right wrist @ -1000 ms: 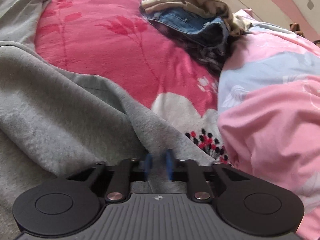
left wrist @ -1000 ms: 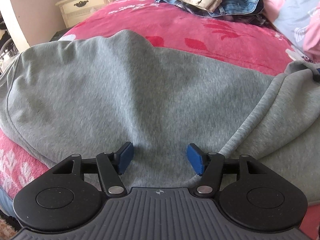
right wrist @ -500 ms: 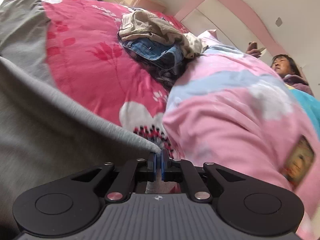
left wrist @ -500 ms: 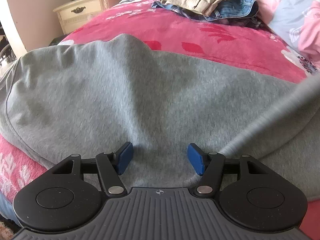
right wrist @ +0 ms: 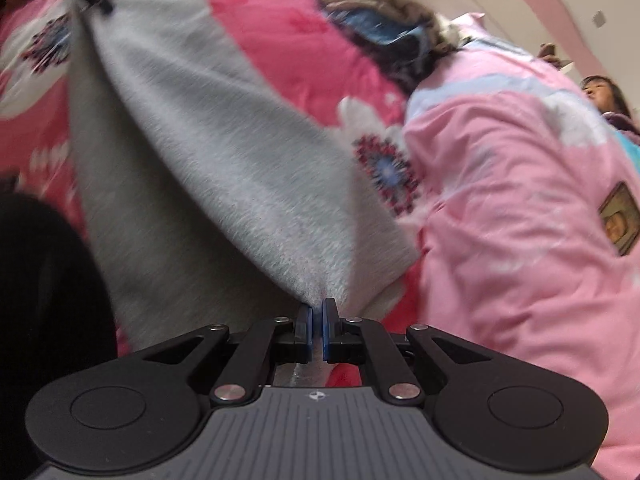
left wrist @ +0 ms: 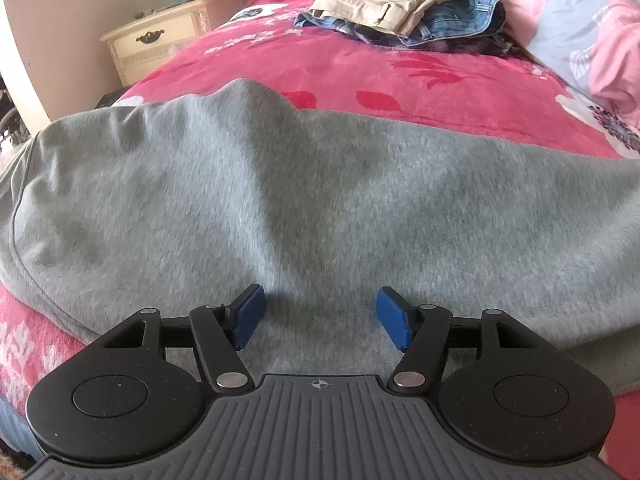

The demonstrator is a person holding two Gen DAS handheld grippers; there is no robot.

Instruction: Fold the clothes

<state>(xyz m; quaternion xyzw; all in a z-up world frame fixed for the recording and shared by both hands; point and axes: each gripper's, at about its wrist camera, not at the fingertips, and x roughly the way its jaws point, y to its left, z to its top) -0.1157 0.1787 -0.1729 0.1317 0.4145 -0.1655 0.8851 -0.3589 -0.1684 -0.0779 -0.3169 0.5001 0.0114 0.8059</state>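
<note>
A grey sweatshirt (left wrist: pixel 280 184) lies spread across the red floral bedcover (left wrist: pixel 360 72). My left gripper (left wrist: pixel 318 308) hovers low over its near edge, open, its blue pads (left wrist: pixel 250 316) wide apart with only flat fabric under the gap. My right gripper (right wrist: pixel 317 312) is shut on an edge of the same grey sweatshirt (right wrist: pixel 224 168). It is held up above the bed, and the cloth runs taut from its pads away to the upper left. The right wrist view is motion-blurred.
A heap of khaki trousers and jeans (left wrist: pixel 400 12) sits at the far end of the bed. A pink and blue quilt (left wrist: pixel 592 32) is bunched along the right. A cream nightstand (left wrist: pixel 168 40) stands far left. A person (right wrist: pixel 604 96) sits beyond the quilt.
My right gripper has risen and swung sideways with the grey cloth pinched in it. The folded-over sleeve part at the right of the left wrist view has been pulled out of that view. The left gripper stayed put.
</note>
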